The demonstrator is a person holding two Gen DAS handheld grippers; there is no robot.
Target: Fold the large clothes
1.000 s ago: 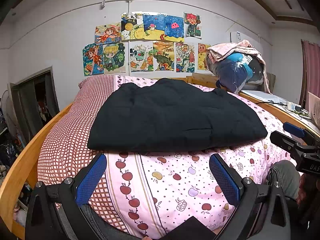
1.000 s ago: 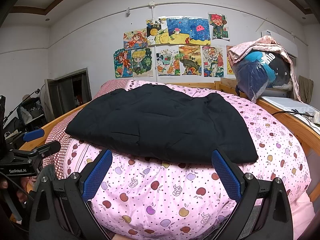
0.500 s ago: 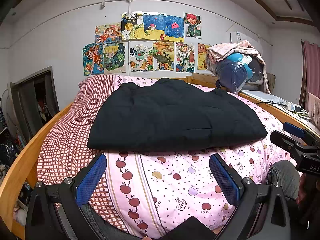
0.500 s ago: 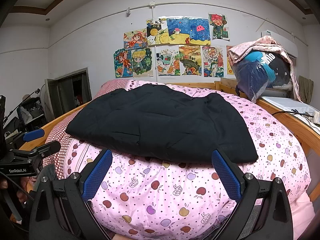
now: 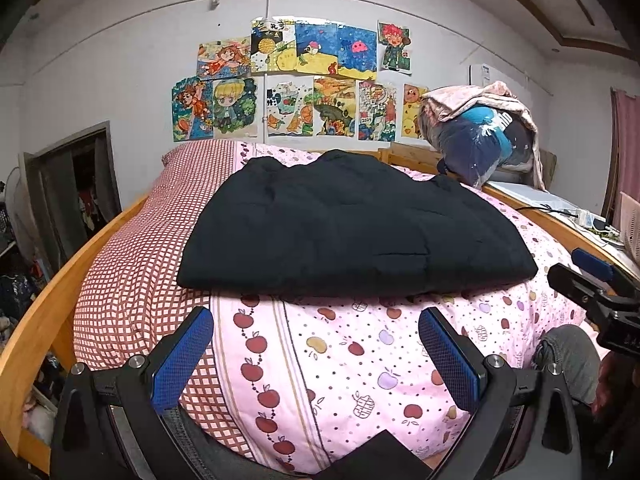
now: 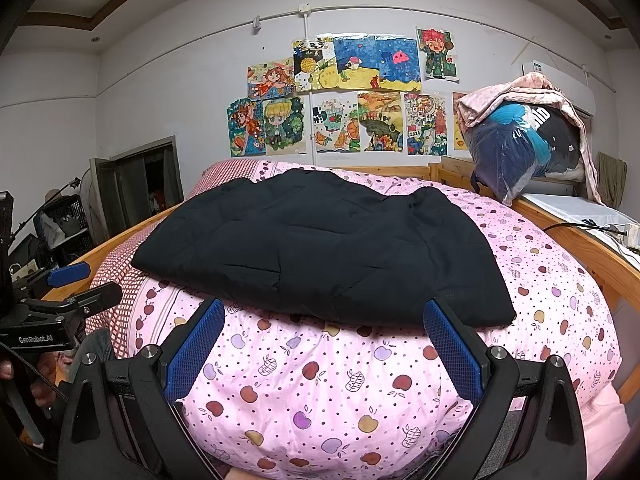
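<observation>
I am holding my left gripper (image 5: 316, 354) and right gripper (image 6: 320, 350) wide open and empty, short of the folded black garment (image 5: 352, 232) lying on the pink bedspread (image 6: 400, 380), its long side running across in front of me.

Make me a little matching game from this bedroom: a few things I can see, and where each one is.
Things:
1. black garment
2. drawings
3. plastic bag
4. left gripper

Places:
A. taped to the wall
B. flat on the bed
C. open, short of the bed
D. right of the headboard, under a pink cloth

Pairs: 1-B, 2-A, 3-D, 4-C
</observation>
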